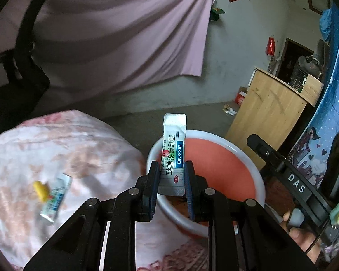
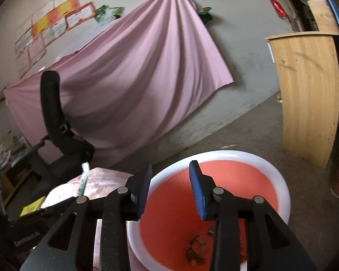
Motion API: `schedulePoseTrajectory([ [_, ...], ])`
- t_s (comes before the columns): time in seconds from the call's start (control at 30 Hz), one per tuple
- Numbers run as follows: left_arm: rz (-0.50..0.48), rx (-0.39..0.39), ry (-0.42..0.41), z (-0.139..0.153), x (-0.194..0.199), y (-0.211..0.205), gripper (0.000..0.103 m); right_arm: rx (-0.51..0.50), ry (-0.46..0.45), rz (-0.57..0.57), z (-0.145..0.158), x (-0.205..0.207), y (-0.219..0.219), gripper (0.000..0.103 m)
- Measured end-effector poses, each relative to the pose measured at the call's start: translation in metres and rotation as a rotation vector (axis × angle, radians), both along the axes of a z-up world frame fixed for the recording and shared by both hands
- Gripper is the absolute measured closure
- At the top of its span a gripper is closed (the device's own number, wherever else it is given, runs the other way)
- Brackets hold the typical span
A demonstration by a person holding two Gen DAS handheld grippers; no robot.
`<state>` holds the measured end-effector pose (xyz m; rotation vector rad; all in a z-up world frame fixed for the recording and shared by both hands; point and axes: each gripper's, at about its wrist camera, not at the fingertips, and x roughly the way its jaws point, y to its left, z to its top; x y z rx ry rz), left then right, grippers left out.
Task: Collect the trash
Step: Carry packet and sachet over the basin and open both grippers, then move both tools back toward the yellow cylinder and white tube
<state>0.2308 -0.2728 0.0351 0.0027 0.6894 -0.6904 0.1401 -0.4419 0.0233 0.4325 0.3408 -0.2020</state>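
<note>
My left gripper pinches a white medicine sachet over the white-rimmed orange plastic basin, my right gripper stands spread and empty above scraps already binned, and another sachet and a yellow bit remain on the floral cloth.

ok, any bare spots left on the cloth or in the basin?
Cloth: bare between the basin and the fallen sachet beside the yellow piece. Basin: its far slope is bare; scraps crowd the bottom, and both grippers hang at its near rim.

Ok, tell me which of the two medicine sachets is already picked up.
The upright sachet clamped between the left gripper pads, over the pink basin. The other sachet lies flat on the floral cloth beside a yellow scrap.
</note>
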Motion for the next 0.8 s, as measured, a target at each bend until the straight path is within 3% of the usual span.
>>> schedulePoseTrajectory([
  [0.03,-0.004,-0.004,0.011,0.000,0.002,-0.002,0.083,0.003,0.001,-0.008,-0.001,-0.001,-0.002,0.070],
  [0.1,-0.005,-0.011,0.024,0.001,0.004,-0.007,0.069,0.011,0.001,-0.016,-0.002,-0.001,-0.005,0.070],
  [0.33,0.037,-0.021,-0.006,0.007,0.004,0.005,0.068,-0.014,-0.010,-0.022,0.001,-0.003,0.001,0.066],
  [0.4,0.064,-0.028,-0.015,0.008,0.001,0.013,0.067,-0.035,-0.028,-0.019,0.004,-0.004,0.006,0.056],
  [0.53,0.141,-0.049,-0.053,0.016,-0.002,0.041,0.057,-0.082,-0.075,-0.003,0.012,-0.007,0.020,0.052],
  [0.57,0.158,-0.051,-0.067,0.019,-0.004,0.048,0.052,-0.090,-0.083,0.002,0.014,-0.008,0.023,0.048],
  [0.67,0.214,-0.057,-0.118,0.026,-0.011,0.072,0.042,-0.109,-0.126,0.020,0.021,-0.009,0.038,0.022],
  [0.73,0.247,-0.062,-0.143,0.029,-0.016,0.086,0.030,-0.119,-0.158,0.033,0.026,-0.010,0.048,0.020],
  [0.77,0.270,-0.064,-0.156,0.031,-0.019,0.095,0.015,-0.129,-0.172,0.041,0.029,-0.011,0.054,0.017],
  [0.8,0.298,-0.070,-0.173,0.031,-0.022,0.104,0.008,-0.138,-0.184,0.047,0.031,-0.011,0.060,0.013],
])
